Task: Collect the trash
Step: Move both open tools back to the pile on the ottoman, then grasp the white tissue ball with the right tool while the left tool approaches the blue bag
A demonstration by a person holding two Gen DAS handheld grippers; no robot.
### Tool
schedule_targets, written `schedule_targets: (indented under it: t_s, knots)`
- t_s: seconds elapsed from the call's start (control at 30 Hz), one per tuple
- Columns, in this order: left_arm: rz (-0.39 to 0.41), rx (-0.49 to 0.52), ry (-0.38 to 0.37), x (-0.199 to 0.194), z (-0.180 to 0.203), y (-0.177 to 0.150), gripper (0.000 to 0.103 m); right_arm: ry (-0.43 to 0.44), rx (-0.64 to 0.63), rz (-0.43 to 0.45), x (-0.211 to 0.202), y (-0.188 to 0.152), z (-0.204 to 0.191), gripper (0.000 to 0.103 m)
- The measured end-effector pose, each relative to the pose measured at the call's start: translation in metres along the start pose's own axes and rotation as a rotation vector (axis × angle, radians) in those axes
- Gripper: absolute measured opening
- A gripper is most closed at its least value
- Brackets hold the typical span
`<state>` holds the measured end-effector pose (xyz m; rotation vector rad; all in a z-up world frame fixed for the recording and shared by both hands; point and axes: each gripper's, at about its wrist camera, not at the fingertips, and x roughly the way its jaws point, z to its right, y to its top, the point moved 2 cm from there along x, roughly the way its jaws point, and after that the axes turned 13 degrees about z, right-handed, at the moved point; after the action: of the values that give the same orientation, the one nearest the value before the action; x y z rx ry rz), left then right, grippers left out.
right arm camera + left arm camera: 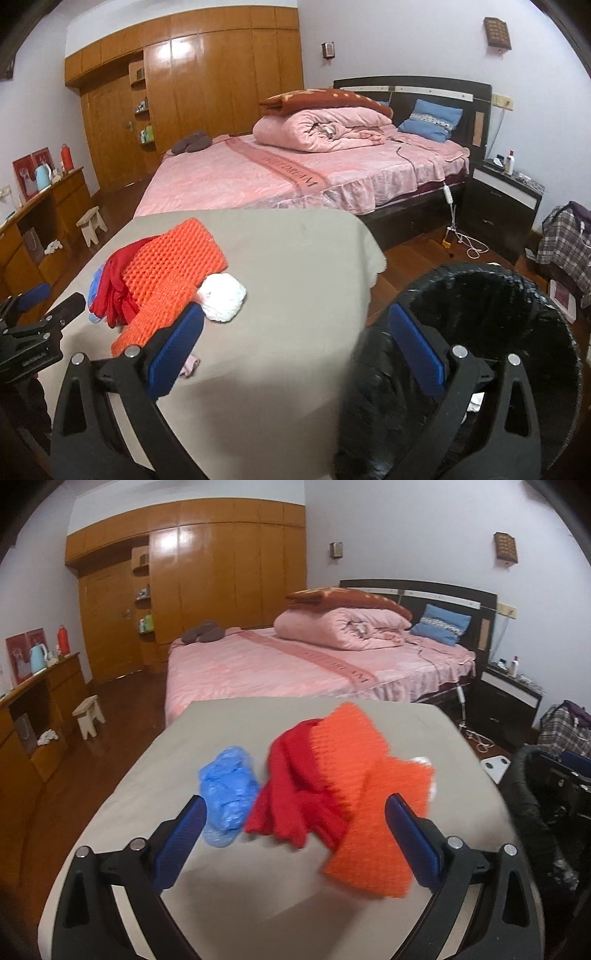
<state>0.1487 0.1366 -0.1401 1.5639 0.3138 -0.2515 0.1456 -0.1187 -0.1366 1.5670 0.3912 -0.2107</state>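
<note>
On the grey-covered table (258, 886) lie a crumpled blue plastic bag (227, 794), a red cloth (295, 797) and an orange knitted cloth (369, 794). My left gripper (295, 834) is open, its blue pads either side of this pile, just in front of it. In the right wrist view the orange cloth (166, 273), the red cloth (114, 288), a white crumpled paper ball (221, 297) and a small pink scrap (190, 363) lie on the table. My right gripper (295, 347) is open and empty over the table's right edge, beside a black-lined trash bin (491, 325).
A pink bed (295, 173) with a rolled quilt stands behind the table. A wooden wardrobe (207, 572) fills the back wall. A wooden desk (33, 709) and small stool (88, 716) are at left, a dark nightstand (502, 199) and cables at right.
</note>
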Motion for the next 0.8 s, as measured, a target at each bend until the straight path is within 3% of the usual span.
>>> schedule_targets:
  t_s: [0.23, 0.37, 0.5, 0.8]
  knots:
    - [-0.017, -0.027, 0.069, 0.017, -0.032, -0.007, 0.095, 0.019, -0.013, -0.038, 0.037, -0.011, -0.017, 0.096]
    - [-0.027, -0.034, 0.104, 0.026, -0.050, -0.010, 0.095, 0.028, -0.015, -0.081, 0.057, -0.020, -0.024, 0.088]
    - [-0.044, -0.038, 0.119, 0.036, -0.061, -0.014, 0.095, 0.040, -0.014, -0.115, 0.073, -0.027, -0.031, 0.083]
    - [-0.077, -0.049, 0.130, 0.056, -0.076, -0.023, 0.094, 0.061, -0.026, -0.176, 0.098, -0.038, -0.047, 0.080]
